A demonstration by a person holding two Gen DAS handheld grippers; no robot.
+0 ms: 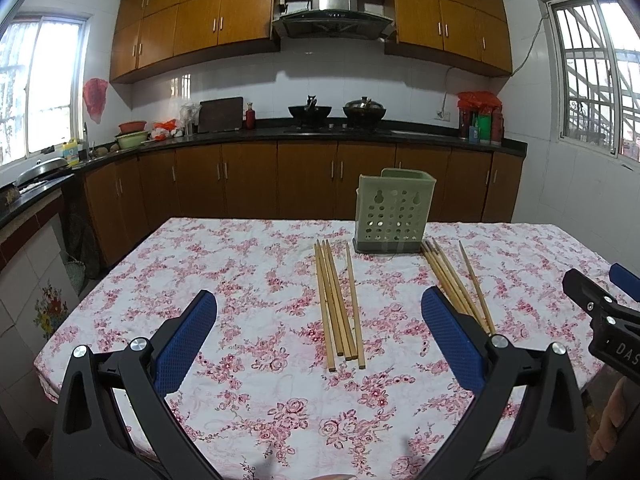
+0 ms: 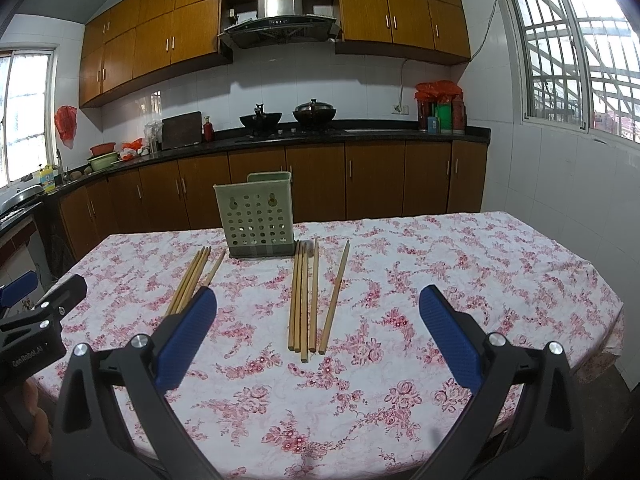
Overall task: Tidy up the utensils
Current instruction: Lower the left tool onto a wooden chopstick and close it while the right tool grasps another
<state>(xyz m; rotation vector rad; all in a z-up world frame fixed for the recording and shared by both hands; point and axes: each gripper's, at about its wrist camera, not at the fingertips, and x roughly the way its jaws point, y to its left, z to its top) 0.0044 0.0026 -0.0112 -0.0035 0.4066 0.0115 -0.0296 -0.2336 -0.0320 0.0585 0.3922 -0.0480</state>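
Observation:
A green perforated utensil holder (image 1: 393, 210) stands upright at the far side of the flowered table; it also shows in the right wrist view (image 2: 258, 216). Two groups of several wooden chopsticks lie flat in front of it: a left group (image 1: 338, 306) (image 2: 192, 280) and a right group (image 1: 458, 286) (image 2: 310, 300). My left gripper (image 1: 318, 330) is open and empty, above the table in front of the left group. My right gripper (image 2: 318, 330) is open and empty, in front of the right group; it also shows at the edge of the left wrist view (image 1: 600, 292).
The table has a pink flowered cloth (image 1: 248, 272) whose edges fall off left and right. Behind it run dark kitchen counters with wooden cabinets (image 1: 304, 178), two woks on a stove (image 1: 338, 114), and a sink at the left. Windows are on both side walls.

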